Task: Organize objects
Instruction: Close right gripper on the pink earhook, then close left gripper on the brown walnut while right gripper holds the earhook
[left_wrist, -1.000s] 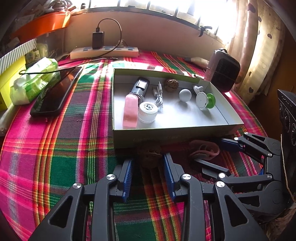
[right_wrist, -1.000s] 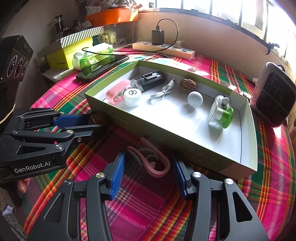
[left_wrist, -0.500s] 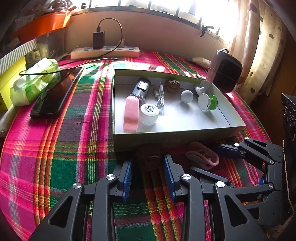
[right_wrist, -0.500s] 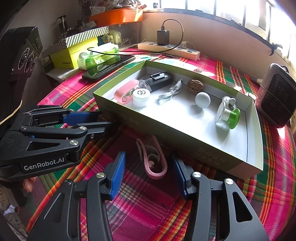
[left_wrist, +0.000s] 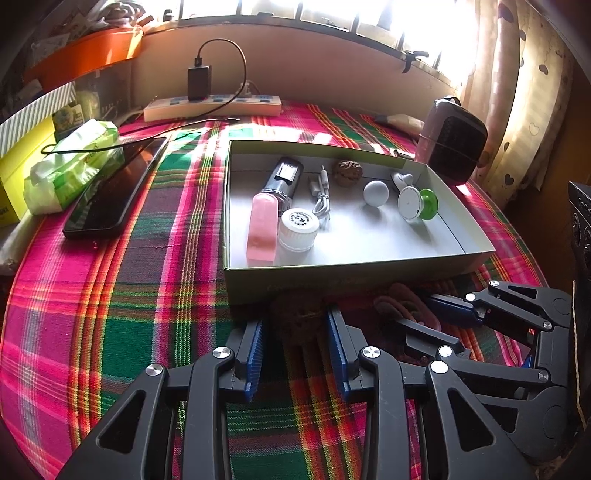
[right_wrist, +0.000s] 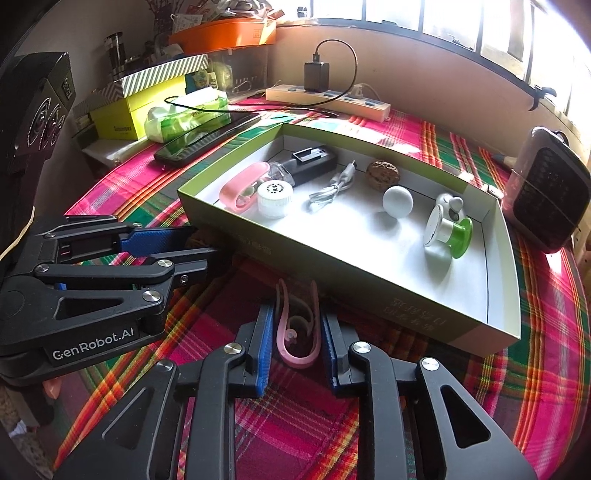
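A shallow green-walled box (left_wrist: 332, 278) (right_wrist: 369, 291) sits on the plaid cloth and holds several small items: a pink case (left_wrist: 261, 225), a white cap (left_wrist: 298, 225), a cable, a walnut, a white ball and a green-and-white reel (right_wrist: 448, 230). My left gripper (left_wrist: 295, 326) has its pads on both sides of a brown walnut (left_wrist: 295, 319) just in front of the box wall. My right gripper (right_wrist: 297, 326) is shut on a pink silicone strap (right_wrist: 297, 332), which is squeezed narrow between the pads; it also shows in the left wrist view (left_wrist: 406, 306).
A black phone (left_wrist: 110, 192), a green tissue pack (left_wrist: 70, 170), a yellow box (right_wrist: 136, 110) and a power strip (left_wrist: 212, 105) with charger lie left and behind. A dark small heater (left_wrist: 454, 147) stands at the box's far right corner.
My right gripper has closed, turning and squeezing the pink strap between its pads. My left gripper has closed in a little around the walnut.
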